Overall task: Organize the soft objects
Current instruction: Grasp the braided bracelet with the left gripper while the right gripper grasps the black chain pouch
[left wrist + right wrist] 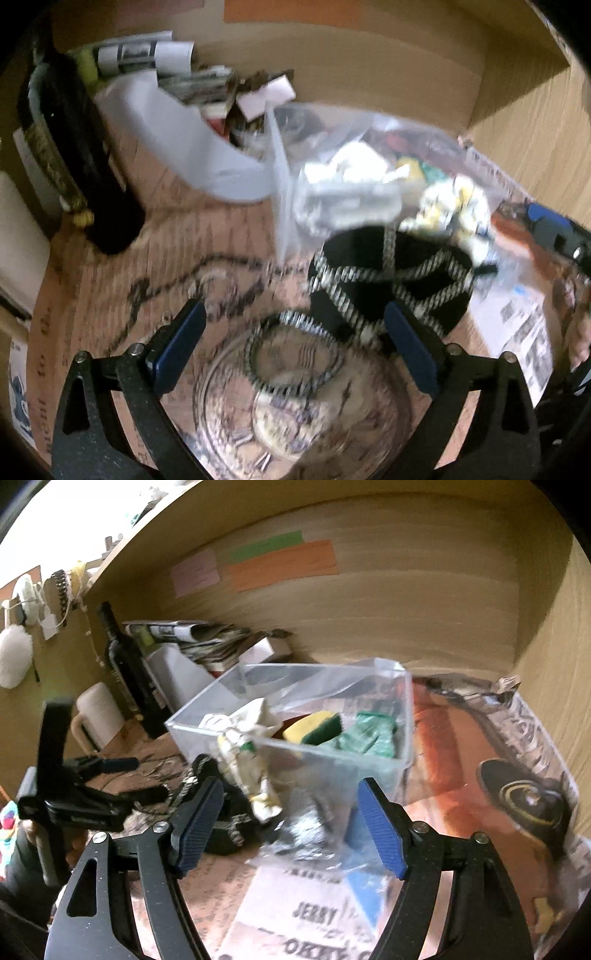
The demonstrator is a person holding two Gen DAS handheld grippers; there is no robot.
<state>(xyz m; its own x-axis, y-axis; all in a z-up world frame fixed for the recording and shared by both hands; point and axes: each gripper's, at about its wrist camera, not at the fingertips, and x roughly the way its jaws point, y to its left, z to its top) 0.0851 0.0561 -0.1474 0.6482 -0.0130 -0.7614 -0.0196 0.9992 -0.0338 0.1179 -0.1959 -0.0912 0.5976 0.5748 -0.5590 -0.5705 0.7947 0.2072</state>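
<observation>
Both tongs are spread wide and hold nothing. In the left wrist view the left gripper (295,332) sits low in the frame over a glass dish (295,413), with a striped cord loop (291,350) lying between the open jaws and untouched as far as the blur allows. The black pouch with striped webbing (391,284) lies at centre right of that frame, just ahead of the right-hand blue pad. In the right wrist view the right gripper (291,827) hovers in the lower centre, facing the clear plastic bin (406,716), which occupies mid-frame. Inside the bin are a yellow-and-green sponge (314,727) and a green cloth (369,734); a crumpled cream cloth (247,753) hangs over the near-left rim, partly in and partly out. The step in hand appears to be collection: some soft items are binned, the pouch and the draped cloth are not. The next move likely calls for one tong to close on the pouch fabric, not the cord, lift it clear of the dish, and lower it past the rim. Both views are motion-blurred, so fine contact cannot be confirmed.
</observation>
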